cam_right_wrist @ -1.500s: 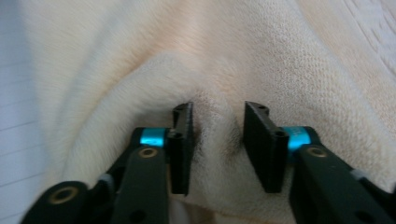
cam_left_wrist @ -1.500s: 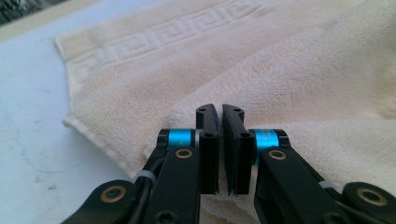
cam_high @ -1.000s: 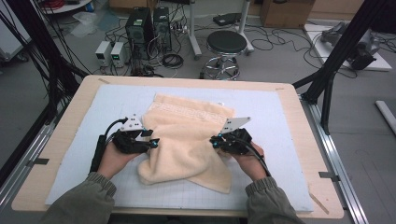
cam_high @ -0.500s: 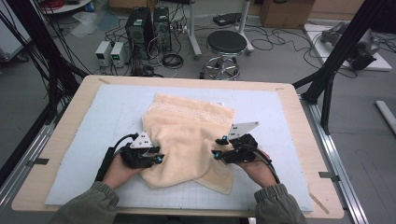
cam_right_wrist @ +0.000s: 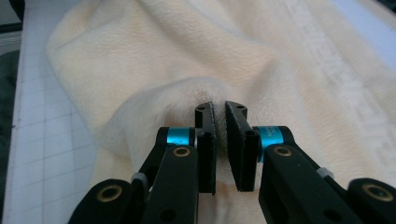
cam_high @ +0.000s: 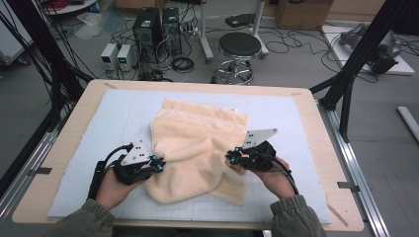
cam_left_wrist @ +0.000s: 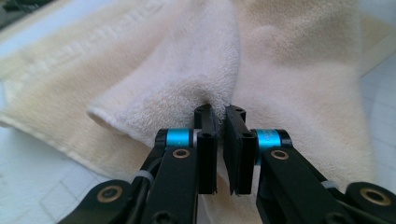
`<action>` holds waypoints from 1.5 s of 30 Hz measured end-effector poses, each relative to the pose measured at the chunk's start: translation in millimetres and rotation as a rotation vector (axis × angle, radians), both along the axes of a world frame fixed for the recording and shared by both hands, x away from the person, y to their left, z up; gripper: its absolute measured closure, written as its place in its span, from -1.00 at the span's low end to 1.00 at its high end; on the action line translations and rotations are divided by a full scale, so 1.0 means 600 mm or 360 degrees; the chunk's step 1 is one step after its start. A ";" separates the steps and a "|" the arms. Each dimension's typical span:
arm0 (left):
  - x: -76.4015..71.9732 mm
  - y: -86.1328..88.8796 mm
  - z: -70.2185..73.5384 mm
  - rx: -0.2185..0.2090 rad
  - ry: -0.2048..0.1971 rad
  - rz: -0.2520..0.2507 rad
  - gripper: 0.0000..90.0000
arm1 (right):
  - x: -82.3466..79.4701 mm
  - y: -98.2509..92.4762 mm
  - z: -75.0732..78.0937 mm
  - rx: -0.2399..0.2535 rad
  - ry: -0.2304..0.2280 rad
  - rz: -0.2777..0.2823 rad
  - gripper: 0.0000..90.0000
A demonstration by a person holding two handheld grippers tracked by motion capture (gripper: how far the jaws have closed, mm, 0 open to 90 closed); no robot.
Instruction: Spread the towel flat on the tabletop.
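Jaws of both the left gripper point(cam_high: 157, 163) and the right gripper point(cam_high: 231, 158) have just been closing and now pinch folds of the cream towel point(cam_high: 200, 148). From above it lies rumpled mid-tabletop point(cam_high: 74, 133); close views reveal its fluffy pile.

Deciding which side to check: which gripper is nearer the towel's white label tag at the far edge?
Right. The right gripper grips the towel on the side below the label tag; the left gripper, at the opposite side edge, sits farther off.
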State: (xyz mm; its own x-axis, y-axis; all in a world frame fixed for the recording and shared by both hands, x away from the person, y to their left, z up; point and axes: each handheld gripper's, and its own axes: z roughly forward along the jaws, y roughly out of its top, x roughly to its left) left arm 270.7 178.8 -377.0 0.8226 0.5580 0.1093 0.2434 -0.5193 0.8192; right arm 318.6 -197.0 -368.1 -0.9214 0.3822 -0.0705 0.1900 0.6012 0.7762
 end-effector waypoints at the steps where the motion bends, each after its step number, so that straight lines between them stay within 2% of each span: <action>1: -0.003 0.003 0.008 -0.0004 -0.0010 0.0006 0.85 | -0.001 0.000 0.008 -0.0010 -0.0020 0.0000 0.84; 2: -0.003 0.004 0.014 -0.0020 -0.0016 0.0020 0.85 | -0.002 0.001 0.015 -0.0020 -0.0038 -0.0006 0.85; 4: 0.006 0.009 0.018 0.0011 -0.0022 0.0055 0.85 | 0.005 0.006 0.020 -0.0054 -0.0066 -0.0011 0.85; 7: 0.039 0.015 0.000 0.0060 -0.0008 0.0159 0.85 | 0.025 0.015 0.007 -0.0102 -0.0055 -0.0061 0.86; 8: 0.054 0.018 -0.011 0.0074 0.0024 0.0213 0.85 | 0.036 0.017 -0.001 -0.0118 -0.0029 -0.0095 0.86; 10: 0.087 0.023 -0.031 0.0114 0.0082 0.0294 0.85 | 0.061 0.019 -0.020 -0.0102 0.0030 -0.0150 0.86; 13: 0.127 0.026 -0.053 0.0102 0.0156 0.0393 0.85 | 0.096 0.024 -0.047 -0.0090 0.0084 -0.0231 0.86; 15: 0.144 0.024 -0.064 0.0089 0.0195 0.0412 0.83 | 0.112 0.028 -0.063 -0.0090 0.0123 -0.0255 0.85; 17: 0.148 0.023 -0.068 0.0085 0.0216 0.0413 0.77 | 0.122 0.025 -0.070 -0.0041 0.0152 -0.0258 0.81; 20: 0.144 0.027 -0.063 0.0076 0.0215 0.0393 0.50 | 0.119 0.015 -0.064 0.0009 0.0150 -0.0261 0.57; 21: 0.139 0.028 -0.058 0.0045 0.0204 0.0391 0.43 | 0.115 0.012 -0.059 0.0027 0.0141 -0.0259 0.50; 24: 0.123 0.030 -0.043 0.0015 0.0153 0.0349 0.28 | 0.098 0.002 -0.041 0.0045 0.0096 -0.0256 0.38; 27: 0.104 0.028 -0.033 0.0019 0.0109 0.0281 0.18 | 0.074 -0.011 -0.027 0.0059 0.0054 -0.0257 0.35; 30: 0.088 0.023 -0.034 0.0022 0.0098 0.0205 0.15 | 0.053 -0.026 -0.020 0.0069 0.0029 -0.0247 0.35; 33: 0.081 0.016 -0.045 0.0036 0.0097 0.0139 0.15 | 0.041 -0.037 -0.027 0.0050 0.0036 -0.0245 0.38; 38: 0.085 0.005 -0.081 0.0123 0.0222 0.0050 0.21 | 0.047 -0.028 -0.054 -0.0046 0.0131 -0.0224 0.43; 39: 0.083 0.002 -0.088 0.0153 0.0217 0.0039 0.26 | 0.050 -0.024 -0.057 -0.0080 0.0141 -0.0213 0.51; 41: 0.081 0.003 -0.091 0.0149 0.0199 0.0040 0.38 | 0.054 -0.019 -0.065 -0.0131 0.0182 -0.0175 0.75; 42: 0.082 0.006 -0.089 0.0145 0.0211 0.0039 0.46 | 0.055 -0.019 -0.067 -0.0141 0.0193 -0.0156 0.84; 45: 0.082 0.014 -0.084 0.0120 0.0234 0.0041 0.71 | 0.054 -0.025 -0.065 -0.0148 0.0200 -0.0137 0.90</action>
State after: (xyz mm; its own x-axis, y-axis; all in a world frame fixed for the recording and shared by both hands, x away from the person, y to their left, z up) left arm 320.1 187.5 -427.6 0.8183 0.5739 0.0312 0.3719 -0.5701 0.7326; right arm 351.2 -211.9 -407.3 -0.8893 0.4573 0.0043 0.3359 0.6468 0.6847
